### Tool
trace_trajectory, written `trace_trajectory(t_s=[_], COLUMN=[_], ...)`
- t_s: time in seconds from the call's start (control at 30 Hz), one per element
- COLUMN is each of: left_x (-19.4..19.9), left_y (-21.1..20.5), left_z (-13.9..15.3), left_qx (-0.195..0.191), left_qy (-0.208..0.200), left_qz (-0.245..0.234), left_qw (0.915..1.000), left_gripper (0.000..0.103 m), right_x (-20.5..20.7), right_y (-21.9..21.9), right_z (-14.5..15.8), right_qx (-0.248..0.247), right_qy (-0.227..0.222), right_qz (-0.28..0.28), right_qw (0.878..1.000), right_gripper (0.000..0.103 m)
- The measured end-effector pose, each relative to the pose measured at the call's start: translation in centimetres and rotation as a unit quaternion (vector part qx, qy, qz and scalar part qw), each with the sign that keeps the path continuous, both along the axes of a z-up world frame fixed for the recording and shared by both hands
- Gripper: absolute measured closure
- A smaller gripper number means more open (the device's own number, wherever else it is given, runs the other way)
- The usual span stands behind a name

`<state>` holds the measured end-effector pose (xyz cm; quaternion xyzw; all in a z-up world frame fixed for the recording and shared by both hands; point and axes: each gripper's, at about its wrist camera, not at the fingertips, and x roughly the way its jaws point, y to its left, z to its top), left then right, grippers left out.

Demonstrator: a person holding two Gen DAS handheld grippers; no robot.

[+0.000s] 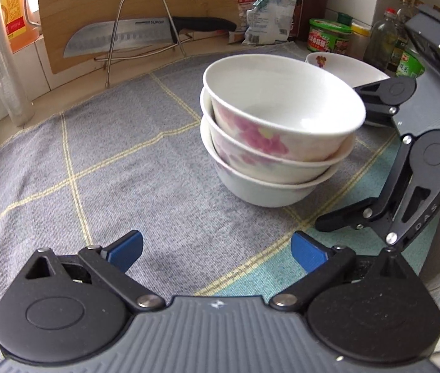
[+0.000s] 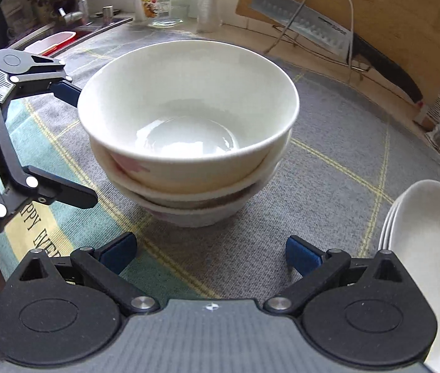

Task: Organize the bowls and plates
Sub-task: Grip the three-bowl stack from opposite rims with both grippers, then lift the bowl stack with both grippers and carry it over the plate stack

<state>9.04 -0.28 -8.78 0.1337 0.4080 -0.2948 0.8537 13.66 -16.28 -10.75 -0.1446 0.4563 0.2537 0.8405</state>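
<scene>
Cloth-covered counter [image 1: 126, 143], both tools [image 1: 216, 251] [image 2: 210, 253] wide, empty.

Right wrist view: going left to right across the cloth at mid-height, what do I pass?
Left gripper → stack of bowls → bare grey checked cloth → stack of plates at the right edge.

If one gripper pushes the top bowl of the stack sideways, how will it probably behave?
The top bowl looks glazed and smooth, so it may slip against the fingers. It sits tilted in the bowl stack, so a sideways push could slide or tip it rather than move all three. It appears ceramic, probably heavy for its size and breakable.
</scene>
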Motion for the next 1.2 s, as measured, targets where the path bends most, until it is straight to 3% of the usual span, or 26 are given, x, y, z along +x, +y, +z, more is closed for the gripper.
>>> trace_trajectory(t_s=[0.23,0.43,0.73,1.03,1.2], left_x=[0.3,1.9,4.4,5.6,5.7], left_y=[-0.5,-1.1,-1.8,-2.4,-2.9], left_z=[-0.9,-0.9,-0.8,-0.3,0.1], left_qx=[0.005,0.000,-0.003,0.009,0.021], left_qy=[-0.006,-0.015,-0.017,-0.019,-0.029], left_qz=[-0.032,-0.111,-0.234,-0.313,-0.342], left_qw=[0.9995,0.9937,0.9720,0.9496,0.9390], left_gripper=[0.001,0.001,0.002,0.009,0.019], right_x=[0.1,-0.1,1.2,3.0,3.3], right_y=[-0.3,-0.8,-0.1,0.5,1.0], right_z=[0.0,-0.1,0.1,0.1,0.4], right_qx=[0.004,0.011,-0.003,-0.012,-0.028], right_qy=[-0.007,-0.016,0.004,0.014,0.008], right_qz=[0.034,0.037,0.040,0.075,0.107], right_qw=[0.999,0.999,0.999,0.997,0.994], right_gripper=[0.000,0.000,0.000,0.000,0.000])
